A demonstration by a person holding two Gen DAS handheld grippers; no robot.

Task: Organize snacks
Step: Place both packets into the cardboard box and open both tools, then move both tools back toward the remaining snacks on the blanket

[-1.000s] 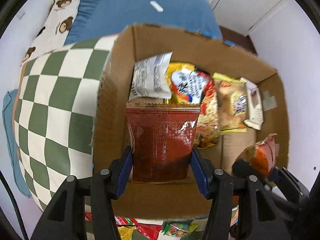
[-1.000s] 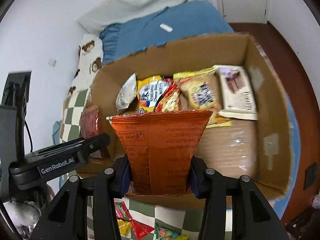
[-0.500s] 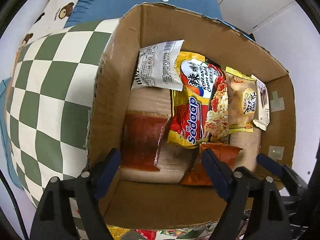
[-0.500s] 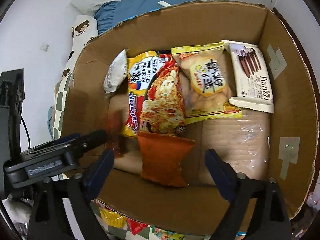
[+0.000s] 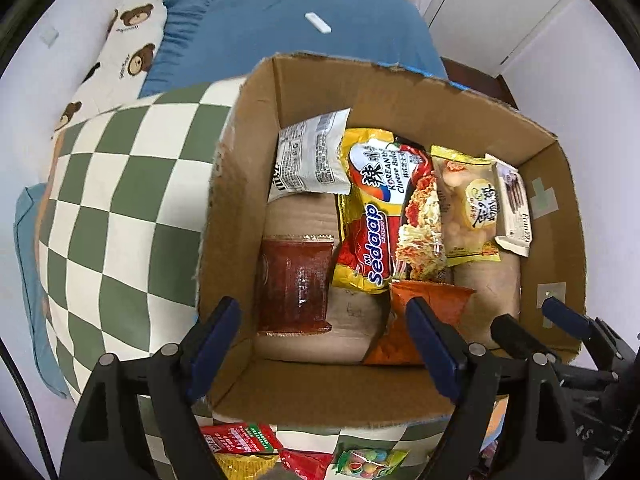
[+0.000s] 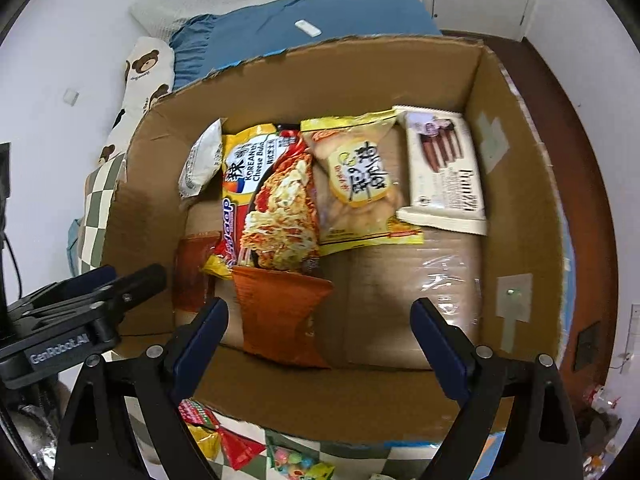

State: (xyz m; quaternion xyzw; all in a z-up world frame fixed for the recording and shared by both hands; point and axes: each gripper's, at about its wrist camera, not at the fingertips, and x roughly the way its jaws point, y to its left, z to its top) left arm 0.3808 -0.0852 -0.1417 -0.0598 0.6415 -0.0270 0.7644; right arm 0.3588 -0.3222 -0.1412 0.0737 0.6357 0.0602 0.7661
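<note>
Both grippers hang spread and empty over the cardboard box [image 6: 516, 208].

A dark red packet [image 5: 295, 285] lies beneath the left gripper [image 5: 328, 340]; an orange packet [image 6: 282, 316] lies beneath the right gripper [image 6: 320, 340].

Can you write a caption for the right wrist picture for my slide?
Open right gripper hovers over a cardboard box of snacks, an orange packet lying below it.

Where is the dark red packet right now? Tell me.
The dark red packet lies flat on the floor of the cardboard box, by its left wall in the left wrist view, just left of the yellow noodle pack.
</note>
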